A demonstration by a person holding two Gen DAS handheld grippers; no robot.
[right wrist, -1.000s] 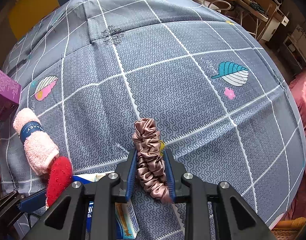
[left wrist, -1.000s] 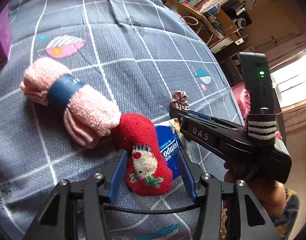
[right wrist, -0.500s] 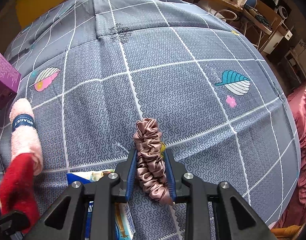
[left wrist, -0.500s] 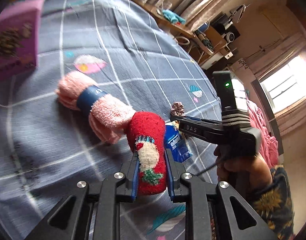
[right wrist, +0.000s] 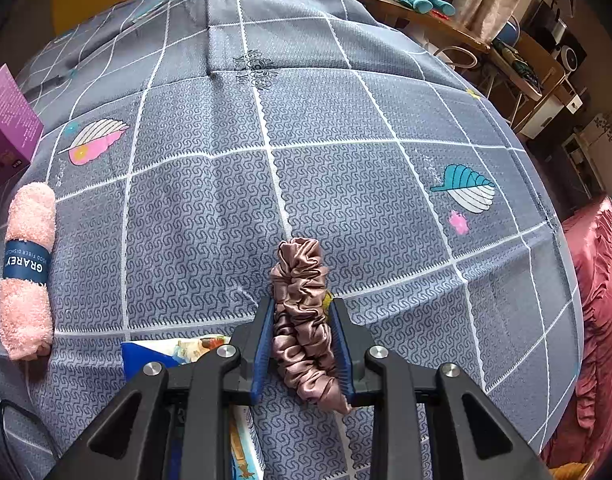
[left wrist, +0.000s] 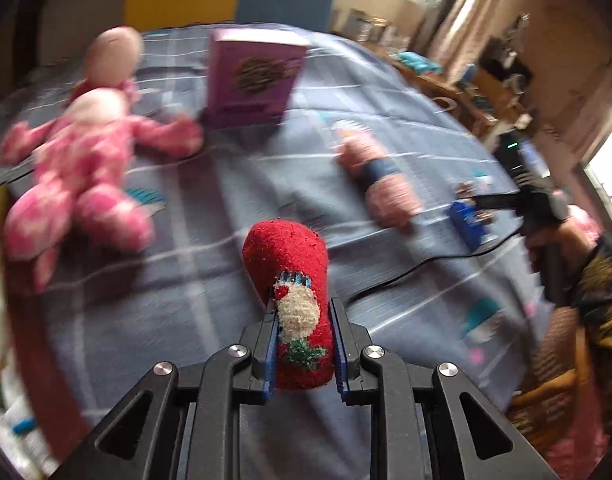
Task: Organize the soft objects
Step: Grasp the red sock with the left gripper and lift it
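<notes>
Red sock (left wrist: pixel 290 280) pinched between left fingers (left wrist: pixel 270 344).

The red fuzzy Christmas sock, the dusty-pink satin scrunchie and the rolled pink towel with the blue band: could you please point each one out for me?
Red fuzzy Christmas sock (left wrist: pixel 286 264): left wrist view, on its red upper part.
Dusty-pink satin scrunchie (right wrist: pixel 300 280): right wrist view, on its upper folds.
Rolled pink towel with the blue band (right wrist: pixel 28 216): right wrist view, on the pink end above the band.

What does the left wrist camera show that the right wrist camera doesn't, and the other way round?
Only the left wrist view shows the pink plush toy and the red sock clamped in the left gripper. Only the right wrist view shows the teal leaf print. Both show the pink rolled towel, the purple box and the scrunchie in the right gripper.
</notes>
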